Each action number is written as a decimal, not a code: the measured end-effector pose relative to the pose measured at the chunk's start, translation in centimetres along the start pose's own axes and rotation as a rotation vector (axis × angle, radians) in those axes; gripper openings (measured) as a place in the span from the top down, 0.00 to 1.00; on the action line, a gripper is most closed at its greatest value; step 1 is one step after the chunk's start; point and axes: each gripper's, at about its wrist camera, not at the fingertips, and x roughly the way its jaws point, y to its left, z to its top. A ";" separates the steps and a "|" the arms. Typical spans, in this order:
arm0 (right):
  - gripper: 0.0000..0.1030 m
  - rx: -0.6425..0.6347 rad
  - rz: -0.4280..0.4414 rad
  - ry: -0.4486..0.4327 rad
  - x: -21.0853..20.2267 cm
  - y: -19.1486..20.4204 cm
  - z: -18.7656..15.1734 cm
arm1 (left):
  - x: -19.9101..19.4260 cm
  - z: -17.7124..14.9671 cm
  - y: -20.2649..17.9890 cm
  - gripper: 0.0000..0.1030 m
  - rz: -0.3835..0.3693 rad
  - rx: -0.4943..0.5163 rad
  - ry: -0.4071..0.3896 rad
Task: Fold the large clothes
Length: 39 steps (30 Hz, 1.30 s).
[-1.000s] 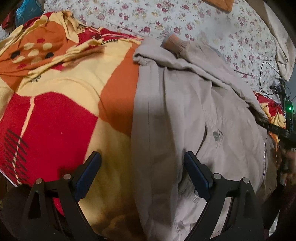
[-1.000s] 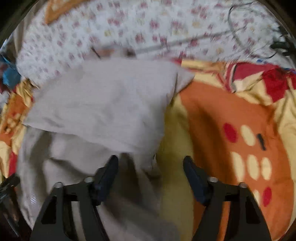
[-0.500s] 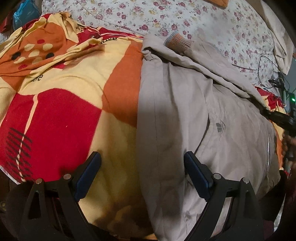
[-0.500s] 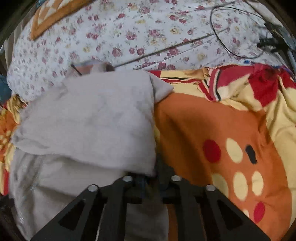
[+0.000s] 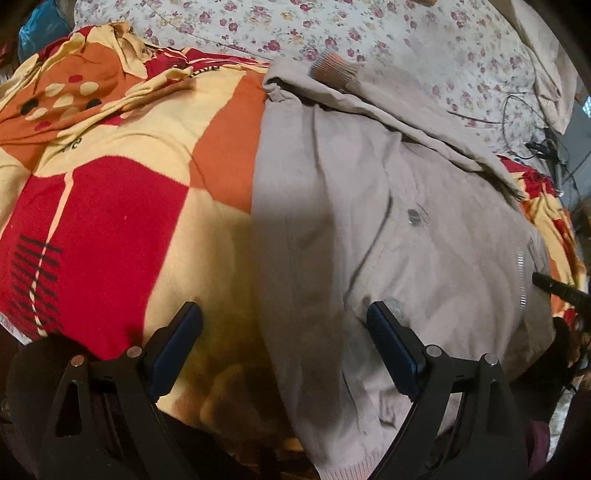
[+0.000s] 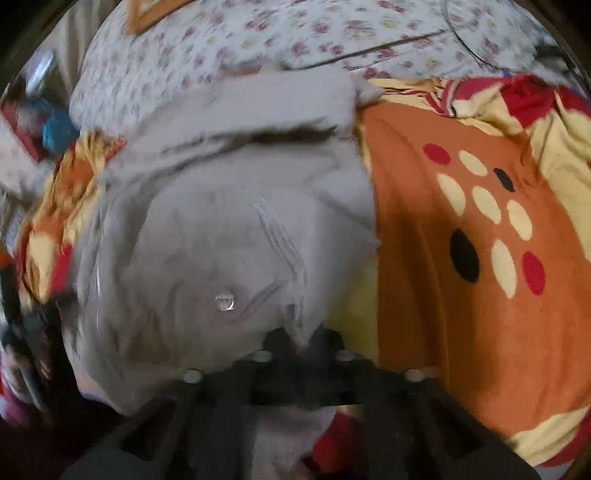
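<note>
Right gripper (image 6: pixel 301 341): jaws clenched on a fold of the beige jacket (image 6: pixel 229 236) at its right-hand edge, a thin pinch of cloth standing up between the tips. View blurred, so how much cloth is caught cannot be told.

Left gripper (image 5: pixel 284 347): jaws spread wide, grasping nothing, hanging over the jacket's (image 5: pixel 388 240) left edge. One finger sits above the blanket (image 5: pixel 110 229), the other above the beige cloth; contact cannot be judged.

Jacket lies spread on the orange-red-yellow blanket over the bed, a sleeve with ribbed cuff (image 5: pixel 334 68) folded across toward 12 o'clock, zipper (image 5: pixel 521 277) at 3 o'clock in the left view. Floral sheet (image 5: pixel 388 33) beyond at 12; black cables (image 5: pixel 517 110) at 2 o'clock.

Risks, as judged:
- Thin pinch may slip under the jacket's weight if lifted fast.
- One-sided pull could drag the whole garment and undo the laid sleeve.
- Left jaws closing here might catch blanket together with jacket.
- Snap (image 6: pixel 224 301) and zipper could snag.
</note>
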 end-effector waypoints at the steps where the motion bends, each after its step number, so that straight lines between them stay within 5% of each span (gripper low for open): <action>1: 0.96 -0.008 -0.017 0.000 -0.3 -0.1 -0.3 | -0.1 -0.3 0.1 0.12 0.003 -0.007 0.002; 4: 0.95 0.033 -0.002 0.004 -0.6 -1.4 -0.7 | 0.1 -0.8 0.1 0.12 0.017 -0.007 0.012; 7: 0.74 0.097 0.056 -0.025 -1.5 -1.9 -1.0 | -0.3 -1.2 -0.4 0.12 0.035 0.005 0.008; 9: 0.42 0.117 0.123 -0.037 -2.5 -2.1 -1.6 | -0.4 -1.5 -0.4 0.12 0.036 -0.003 0.014; 10: 0.40 0.114 0.124 -0.034 -2.5 -2.0 -1.6 | -0.4 -1.6 -0.4 0.12 0.038 -0.006 0.016; 24: 0.29 0.038 0.076 0.075 -1.6 -0.5 -4.6 | -0.6 -3.1 -0.7 0.12 0.035 -0.012 0.060; 39: 0.25 -0.060 0.222 0.204 0.6 2.1 -5.8 | 0.6 -6.1 -1.3 0.12 -0.082 -0.079 0.193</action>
